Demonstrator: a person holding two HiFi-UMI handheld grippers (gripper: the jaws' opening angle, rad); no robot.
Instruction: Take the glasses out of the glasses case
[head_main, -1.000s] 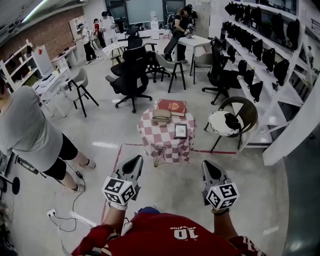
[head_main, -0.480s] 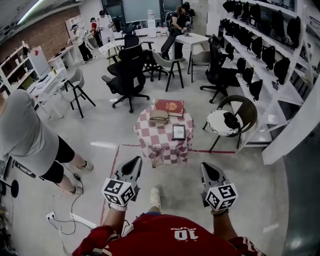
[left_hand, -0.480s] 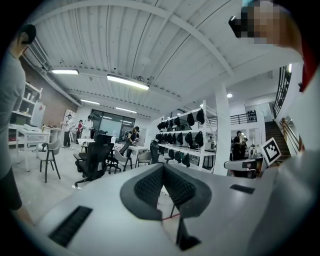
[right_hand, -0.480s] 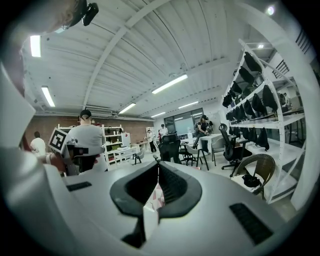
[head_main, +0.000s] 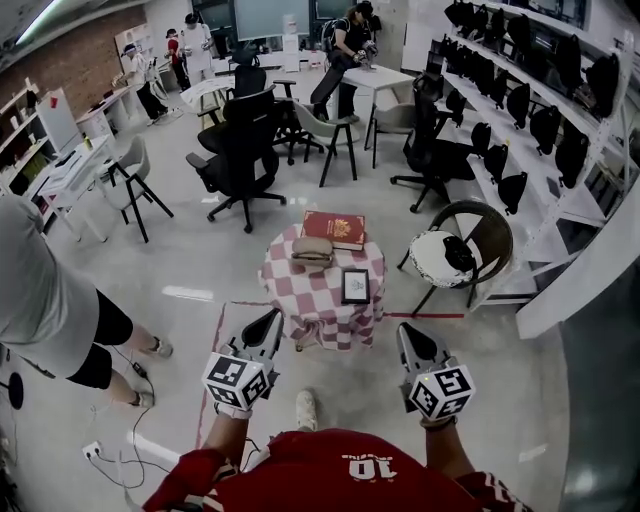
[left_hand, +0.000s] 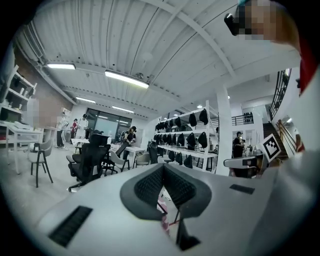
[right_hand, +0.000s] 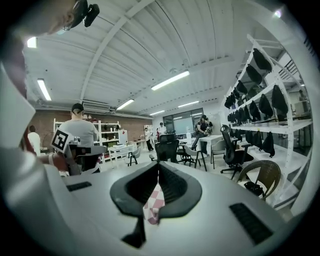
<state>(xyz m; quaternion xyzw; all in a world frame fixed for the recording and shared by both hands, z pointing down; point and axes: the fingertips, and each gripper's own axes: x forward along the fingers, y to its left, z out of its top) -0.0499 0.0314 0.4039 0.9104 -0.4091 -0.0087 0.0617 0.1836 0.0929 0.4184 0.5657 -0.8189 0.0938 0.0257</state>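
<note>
A tan glasses case lies closed on a small round table with a red-and-white checked cloth, in the middle of the head view. The glasses themselves do not show. My left gripper and right gripper hang side by side in the air well short of the table. Each has its jaws together with nothing between them. In the left gripper view the left gripper points at the room. Below the right gripper, a strip of the checked cloth shows in the right gripper view.
Beside the case lie a red book and a small black-framed tablet. A wicker chair stands right of the table, a black office chair behind it. A person in grey stands left. Shelves line the right wall.
The view has moved forward: the table sits nearer and lower in the head view, and a shoe now shows below. Both grippers stay shut and level.
</note>
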